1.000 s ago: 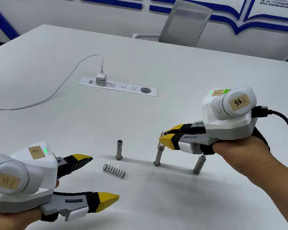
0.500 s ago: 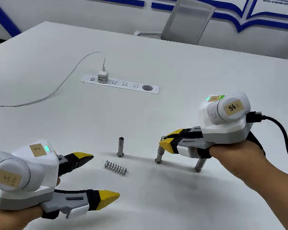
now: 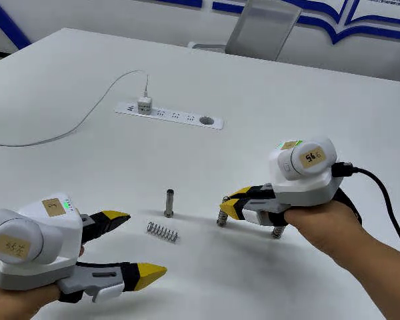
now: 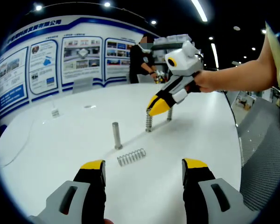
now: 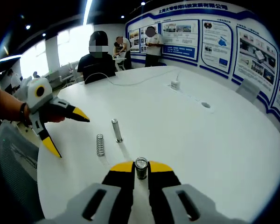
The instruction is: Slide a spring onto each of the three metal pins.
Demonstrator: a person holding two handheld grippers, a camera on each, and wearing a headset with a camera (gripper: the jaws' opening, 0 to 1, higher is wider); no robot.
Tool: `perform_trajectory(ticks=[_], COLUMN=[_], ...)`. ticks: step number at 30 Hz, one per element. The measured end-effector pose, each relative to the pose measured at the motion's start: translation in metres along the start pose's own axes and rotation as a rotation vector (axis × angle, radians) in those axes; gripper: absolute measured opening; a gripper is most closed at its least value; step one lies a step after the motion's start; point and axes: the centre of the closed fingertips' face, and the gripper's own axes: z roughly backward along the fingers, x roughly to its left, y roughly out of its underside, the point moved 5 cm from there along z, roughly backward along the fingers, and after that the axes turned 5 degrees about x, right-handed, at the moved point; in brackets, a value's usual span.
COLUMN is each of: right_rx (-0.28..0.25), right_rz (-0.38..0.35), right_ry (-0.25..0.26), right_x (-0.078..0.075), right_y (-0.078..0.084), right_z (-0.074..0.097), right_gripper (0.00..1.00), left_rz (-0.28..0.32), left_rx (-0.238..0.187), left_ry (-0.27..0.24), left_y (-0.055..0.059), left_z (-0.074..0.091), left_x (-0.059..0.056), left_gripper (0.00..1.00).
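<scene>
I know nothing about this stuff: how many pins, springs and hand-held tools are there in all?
Metal pins: 3, one bare pin, two under springs
Springs: 3, loose spring, spring on the middle pin, spring on the far pin
Tools: 2, left tool, right tool
Total: 8

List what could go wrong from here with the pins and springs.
1. The right gripper has its jaws closed on the top of the middle pin, which may only be standing loose; a sideways pull could tip it into the sprung pin close by.
2. The loose spring lies on its side beside the bare pin; the open left gripper might roll it away or knock that pin.
</scene>
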Motion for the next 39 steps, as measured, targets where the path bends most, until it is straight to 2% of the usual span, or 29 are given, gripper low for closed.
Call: perform_trajectory(ticks=[13, 24, 31, 39], right_rx=[0.038, 0.067, 0.080, 0.070], right_rz=[-0.002, -0.007, -0.004, 0.023], right_ry=[0.004, 0.002, -0.010, -0.043], right_x=[0.001, 0.005, 0.015, 0.033], right_y=[0.009, 0.022, 0.032, 0.027], right_z=[-0.006, -0.002, -0.001, -0.006], right_gripper=[0.12, 0.13, 0.13, 0.13], left_rz=[0.002, -0.003, -0.005, -0.008], left_rx=[0.000, -0.003, -0.001, 0.003], left_ry=[0.000, 0.004, 0.006, 0.007], left_y=[0.000, -0.003, -0.003, -0.002], left_z=[0.000, -0.001, -0.001, -0.001], left_x=[-0.001, -0.003, -0.003, -0.004], left_gripper=[0.68, 0.68, 0.68, 0.68])
